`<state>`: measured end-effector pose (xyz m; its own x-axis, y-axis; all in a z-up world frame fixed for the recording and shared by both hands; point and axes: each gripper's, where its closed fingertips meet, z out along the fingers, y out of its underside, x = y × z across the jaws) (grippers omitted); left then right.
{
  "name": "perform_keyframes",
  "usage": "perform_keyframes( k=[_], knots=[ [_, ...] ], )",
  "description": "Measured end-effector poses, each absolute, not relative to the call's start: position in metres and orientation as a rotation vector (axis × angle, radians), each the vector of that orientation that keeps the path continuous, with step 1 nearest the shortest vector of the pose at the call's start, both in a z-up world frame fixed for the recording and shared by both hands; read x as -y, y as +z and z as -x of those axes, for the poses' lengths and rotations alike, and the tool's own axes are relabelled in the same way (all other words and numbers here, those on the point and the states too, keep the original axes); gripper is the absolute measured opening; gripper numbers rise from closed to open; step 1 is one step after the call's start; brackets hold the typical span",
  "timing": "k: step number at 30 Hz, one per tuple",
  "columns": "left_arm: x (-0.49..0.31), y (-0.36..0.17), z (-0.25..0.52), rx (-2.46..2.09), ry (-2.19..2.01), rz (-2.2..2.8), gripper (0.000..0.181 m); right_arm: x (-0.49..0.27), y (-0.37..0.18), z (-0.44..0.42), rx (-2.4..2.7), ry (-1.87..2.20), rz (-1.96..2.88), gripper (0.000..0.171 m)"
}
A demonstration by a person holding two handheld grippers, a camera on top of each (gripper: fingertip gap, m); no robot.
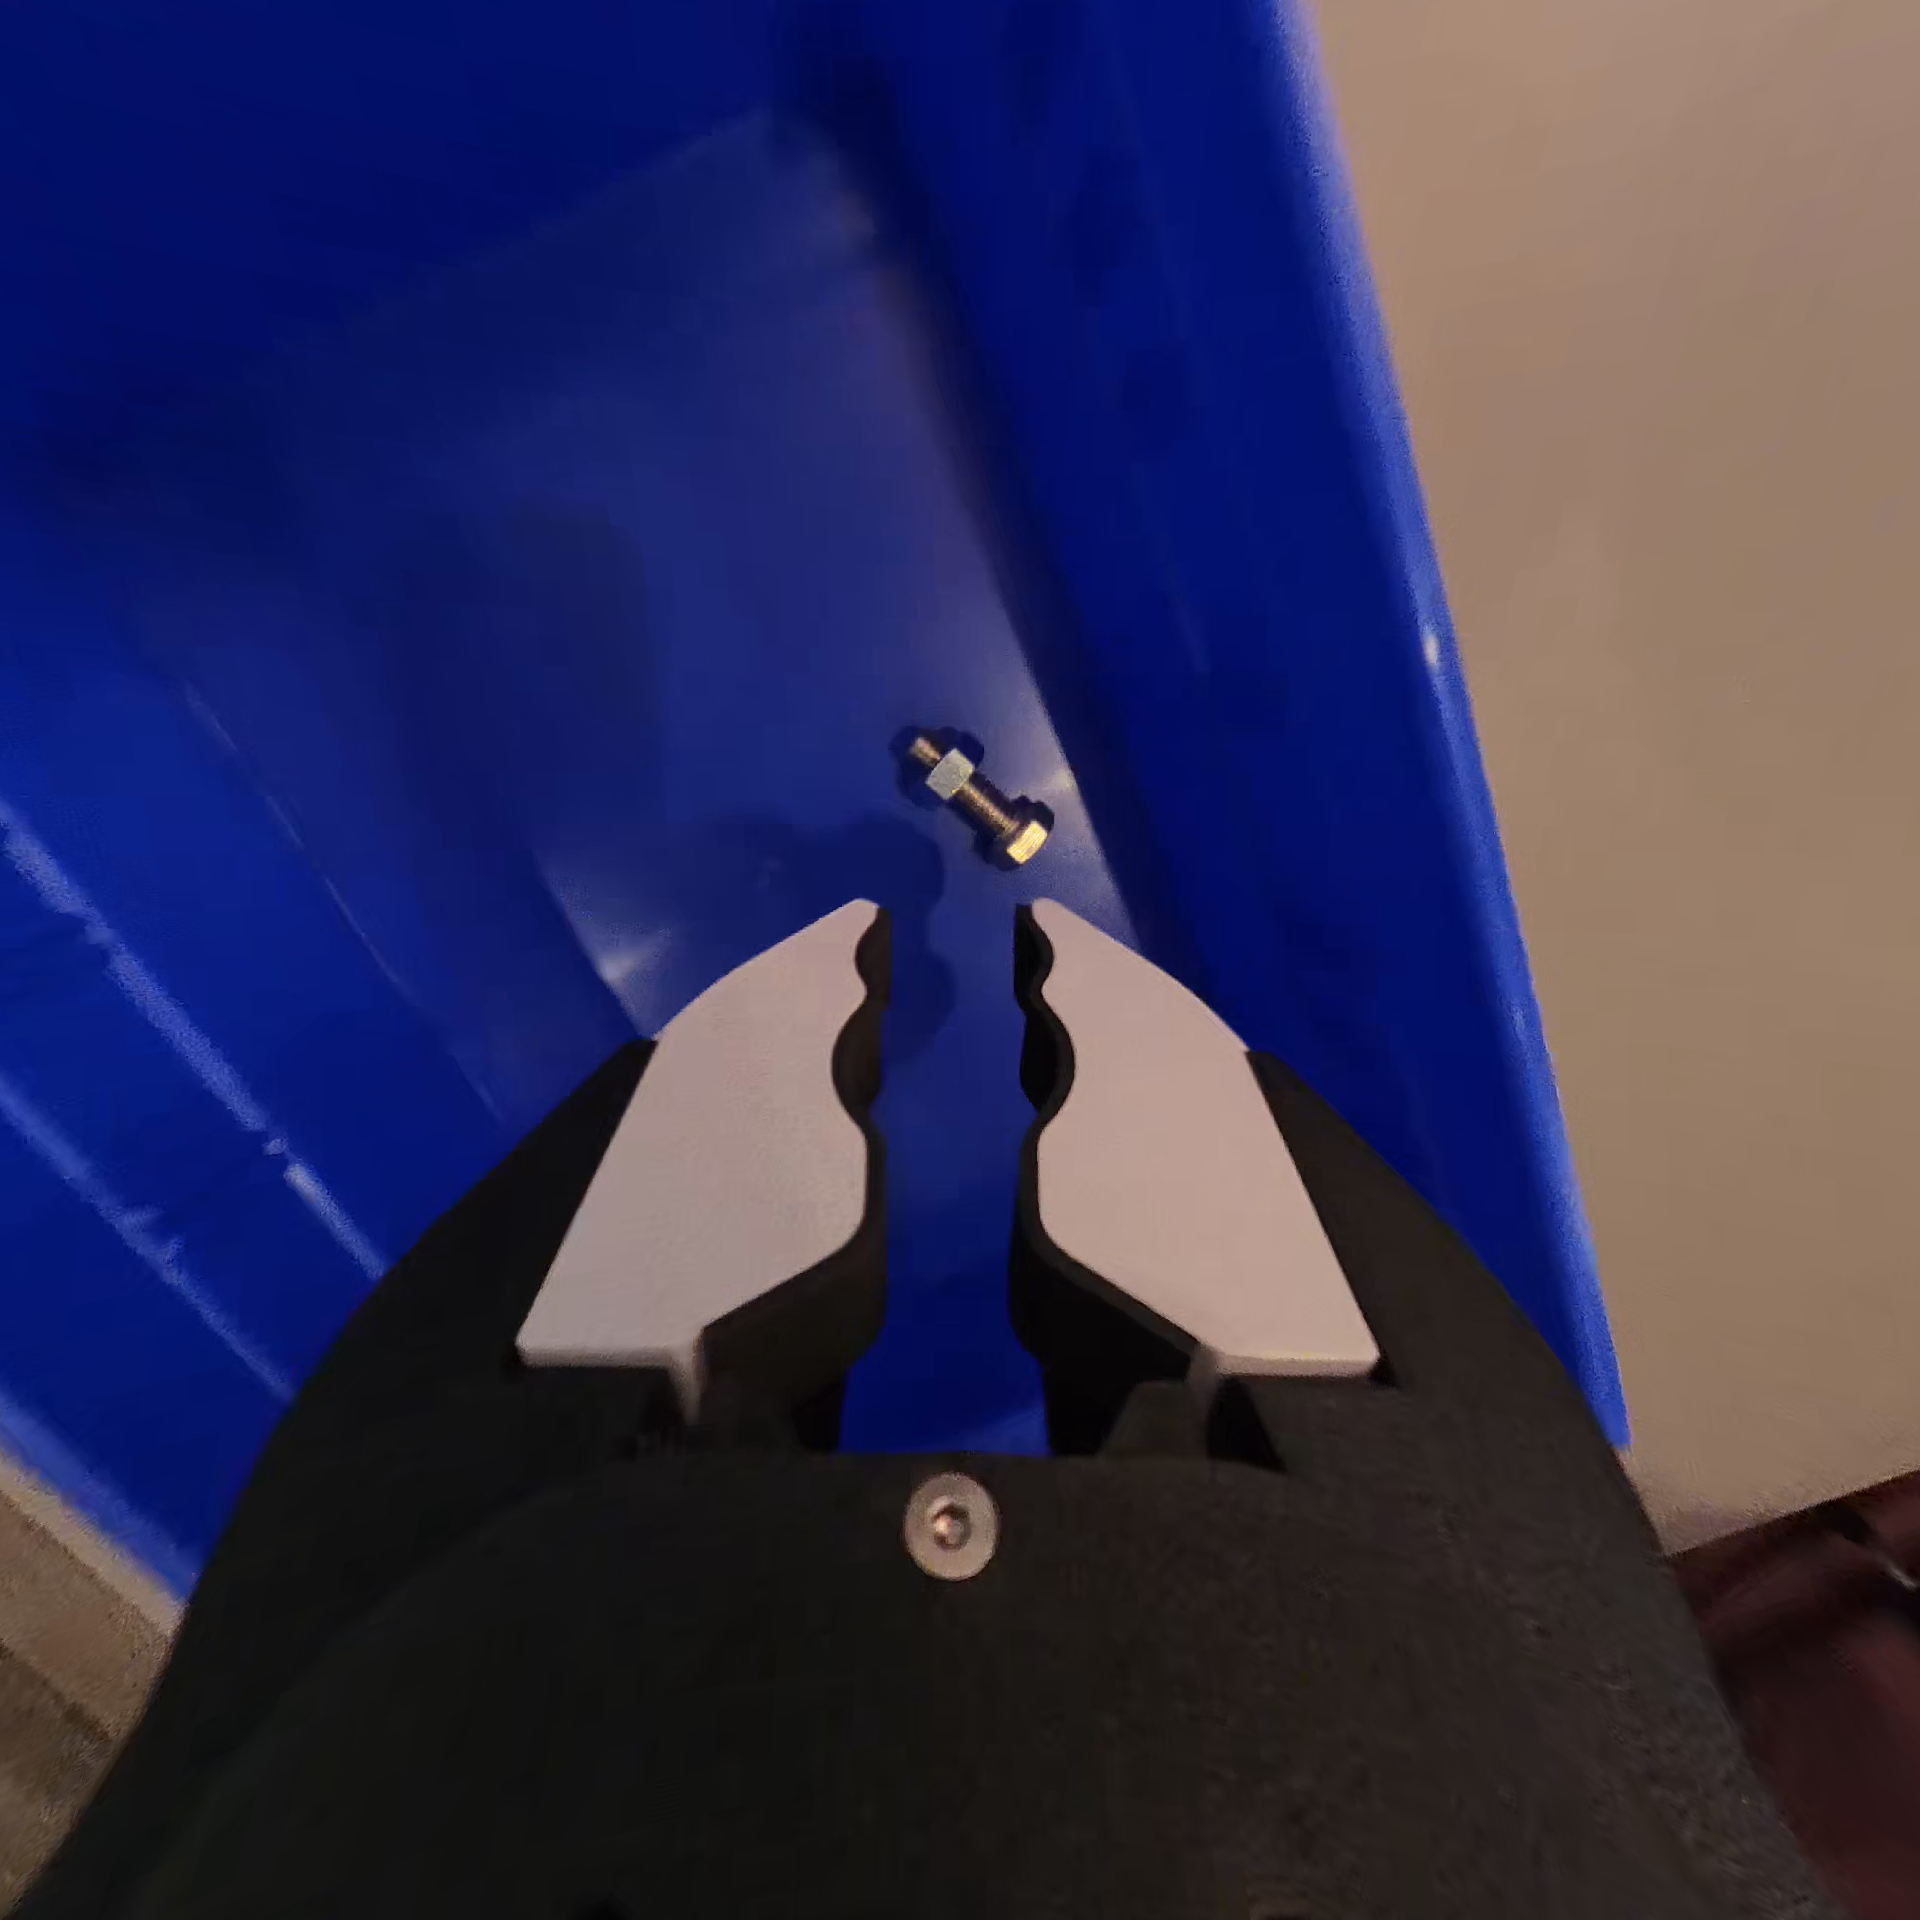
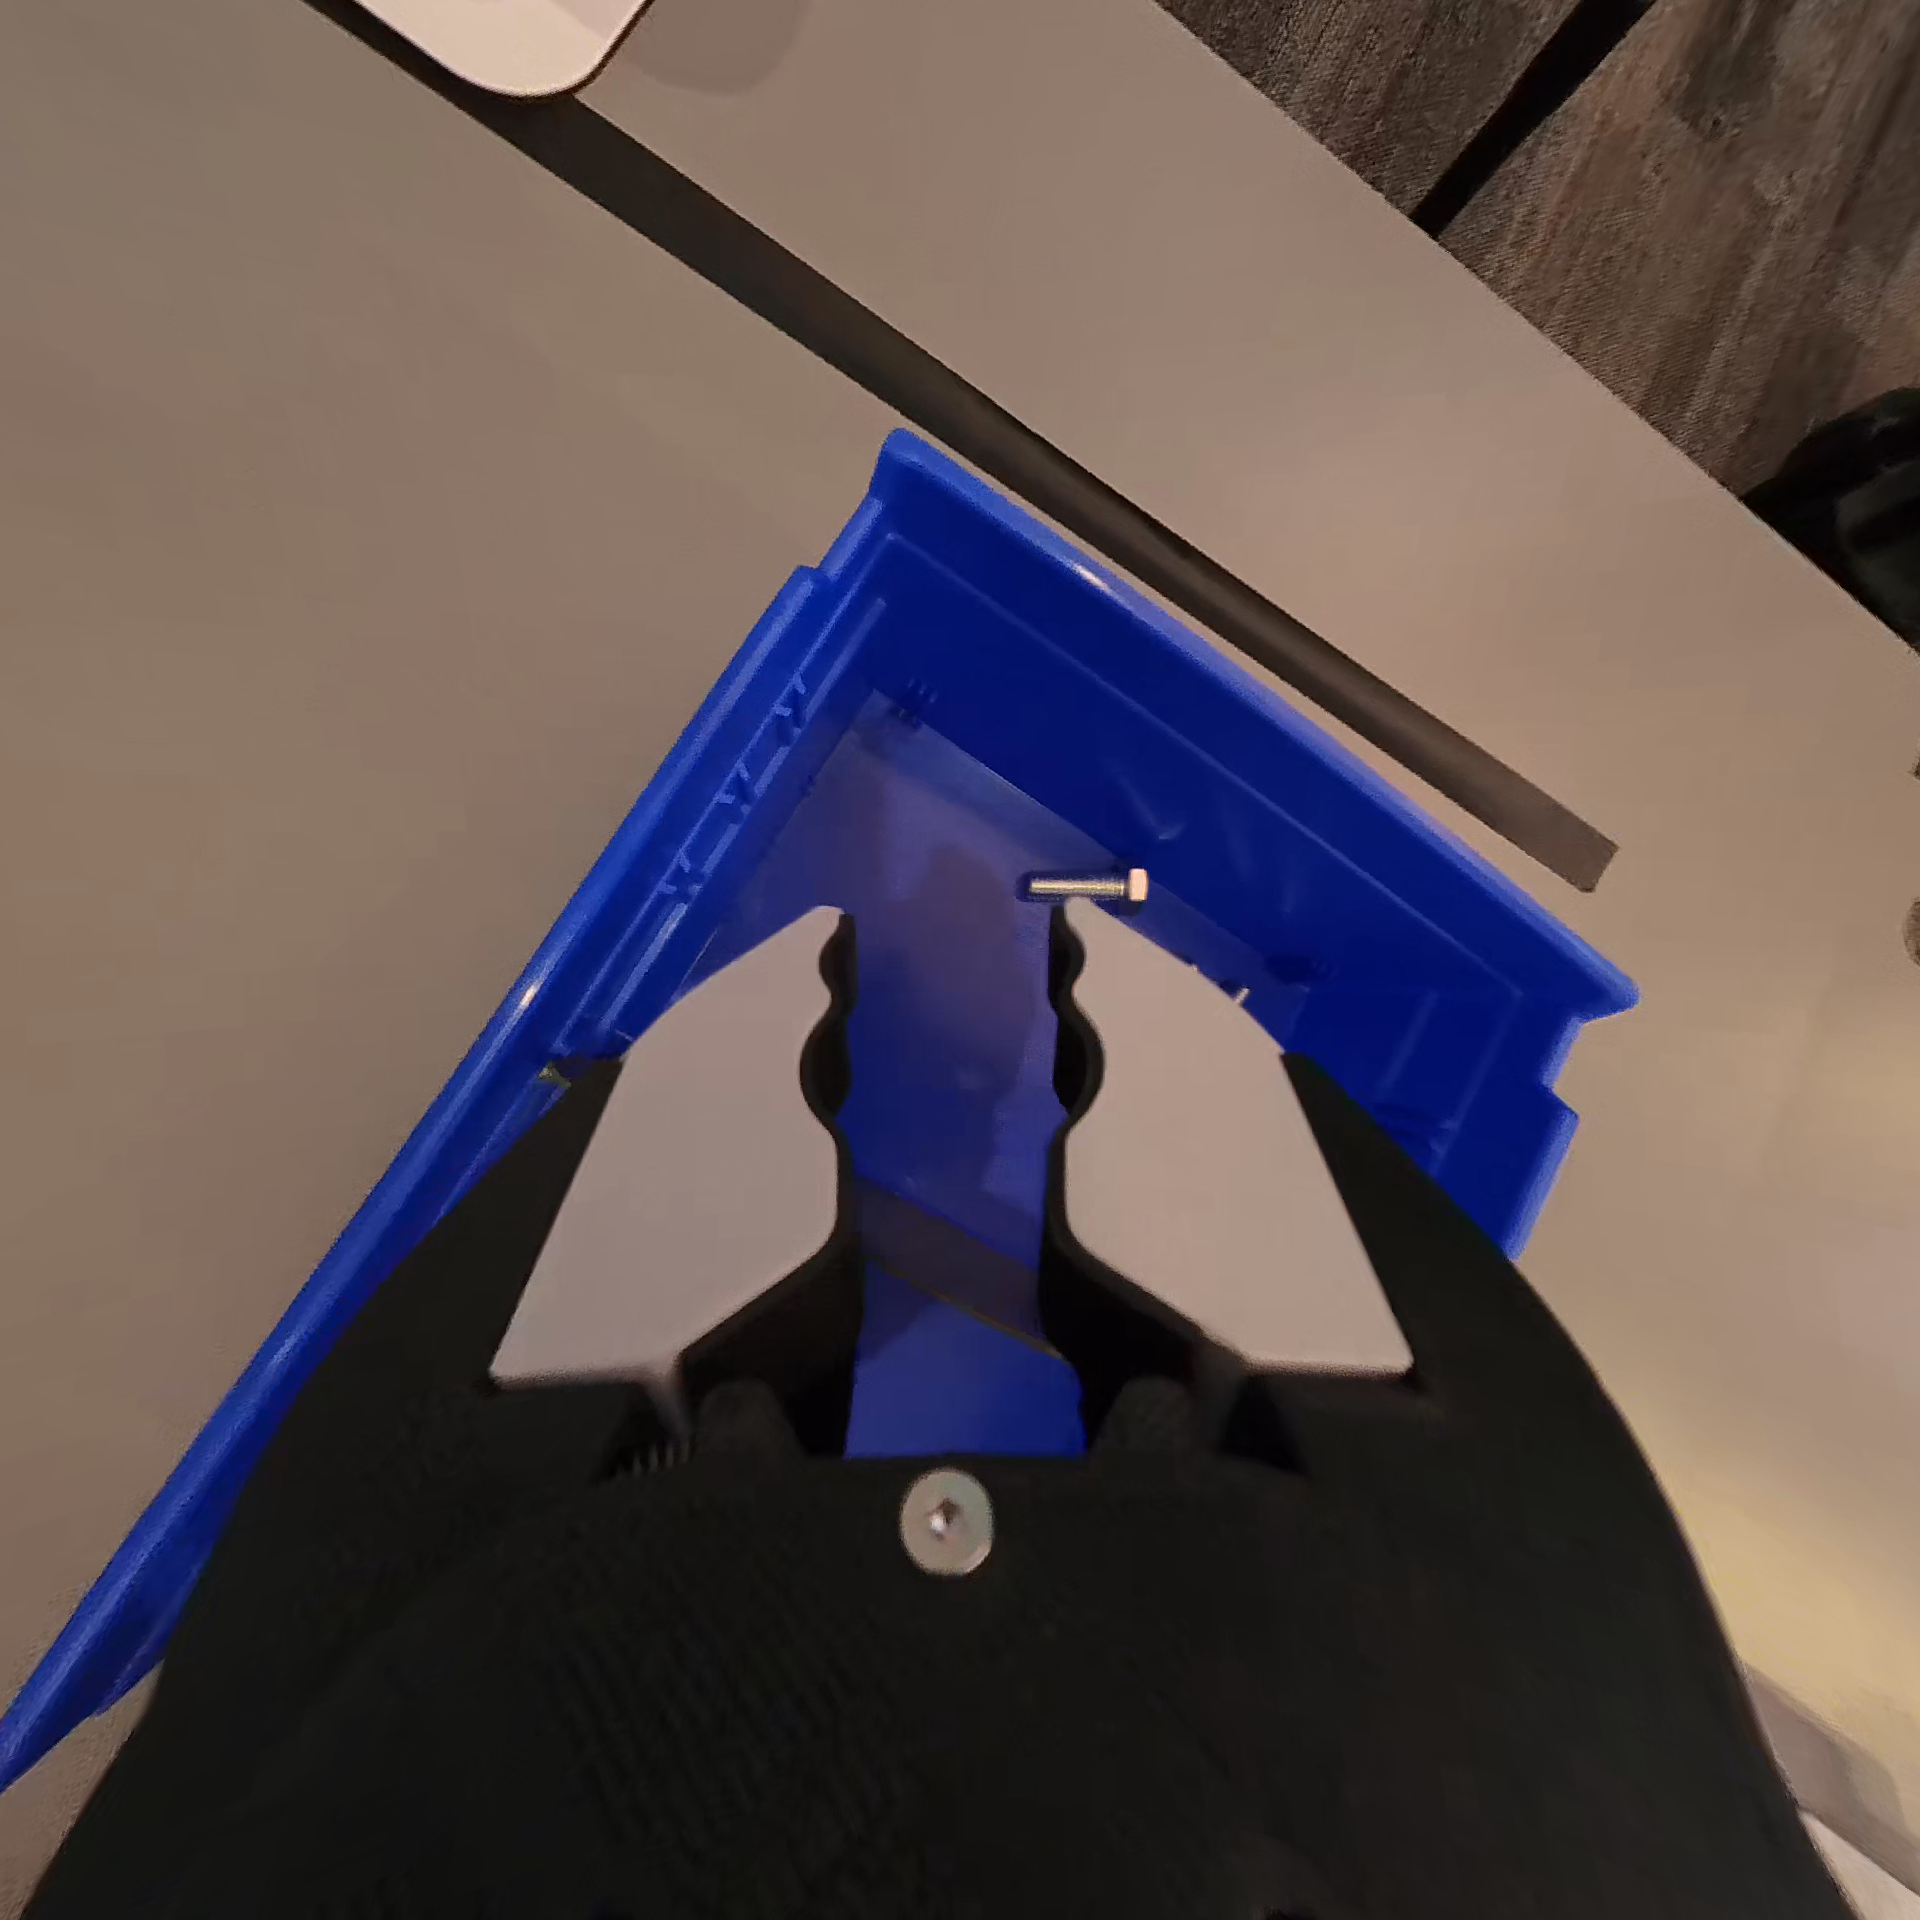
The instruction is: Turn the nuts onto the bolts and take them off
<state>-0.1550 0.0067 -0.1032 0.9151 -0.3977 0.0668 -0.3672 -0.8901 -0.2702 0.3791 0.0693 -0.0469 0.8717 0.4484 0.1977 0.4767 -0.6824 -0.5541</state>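
In the left wrist view a small metal bolt (image 1: 982,797) with a nut (image 1: 949,776) threaded on its shank lies on the floor of a blue plastic bin (image 1: 520,520), near the bin's right wall. My left gripper (image 1: 951,906) is open and empty, its tips just short of the bolt's head. In the right wrist view a bare bolt (image 2: 1088,886) lies on the floor of a blue bin (image 2: 1195,675) against its far wall. My right gripper (image 2: 945,914) is open and empty, with its right fingertip (image 2: 1060,925) just below the bolt's threaded end.
The bins stand on a beige table (image 2: 312,520). A dark strip (image 2: 1039,436) runs across the table behind the bin. A white object (image 2: 499,42) lies at the far left corner. Dark wood flooring (image 2: 1714,156) shows beyond the table edge. The left gripper's tips are roughly 55 centimetres from the right gripper's. The small metal bolt (image 1: 982,797) is about 5 centimetres from my left fingertips and 50 centimetres from my right.
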Motion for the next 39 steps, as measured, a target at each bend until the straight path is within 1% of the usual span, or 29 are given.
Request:
perform_keyframes(
  k=[2, 4, 8, 11, 12, 17, 20, 22, 27, 30, 33, 36, 38, 39],
  knots=[
    [-0.006, -0.117, 0.144, -0.551, -0.235, 2.89, 0.026, -0.07, -0.05, -0.379, 0.678, -0.078, 2.432, 0.037],
    [-0.01, -0.126, 0.135, -0.514, -0.284, 2.91, 0.024, -0.07, -0.053, -0.378, 0.701, -0.085, 2.438, 0.038],
    [-0.024, -0.135, 0.147, -0.458, -0.093, 2.907, 0.024, -0.072, -0.054, -0.378, 0.771, -0.195, 2.422, 0.036],
    [-0.024, -0.138, 0.137, -0.429, -0.181, 2.919, 0.026, -0.072, -0.051, -0.368, 0.804, -0.151, 2.397, 0.036],
    [-0.025, -0.138, 0.139, -0.423, -0.153, 2.915, 0.022, -0.072, -0.051, -0.367, 0.81, -0.152, 2.393, 0.036],
    [-0.019, -0.15, 0.149, -0.385, -0.101, 2.988, 0.028, -0.07, -0.048, -0.369, 0.828, -0.2, 2.387, 0.036],
    [-0.015, -0.155, 0.147, -0.378, -0.138, 3.024, 0.022, -0.07, -0.045, -0.368, 0.827, -0.195, 2.374, 0.036],
    [-0.01, -0.156, 0.148, -0.423, -0.111, 3.046, 0.01, -0.07, -0.042, -0.367, 0.828, -0.204, 2.363, 0.035],
    [-0.012, -0.149, 0.159, -0.555, 0.01, 3.008, 0.01, -0.072, -0.023, -0.362, 0.803, -0.233, 2.282, 0.03],
    [-0.026, -0.111, 0.159, -0.526, -0.047, 2.834, 0.01, -0.073, 0.014, -0.344, 0.76, -0.217, 2.113, 0.029],
    [-0.026, -0.04, 0.121, -0.626, -0.36, 2.482, 0.009, -0.061, 0.062, -0.289, 0.83, -0.081, 1.781, 0.029],
    [0.011, 0.044, 0.051, -0.893, -0.744, 2.012, 0.009, -0.001, 0.097, -0.192, 1.017, 0.418, 1.45, 0.029],
    [0.042, 0.083, 0.004, -1.053, -0.873, 1.731, 0.009, 0.054, 0.114, -0.143, 1.11, 0.812, 1.278, 0.028],
    [0.059, 0.095, -0.017, -1.123, -0.916, 1.621, 0.009, 0.076, 0.121, -0.128, 1.128, 0.964, 1.212, 0.027]
  ],
)
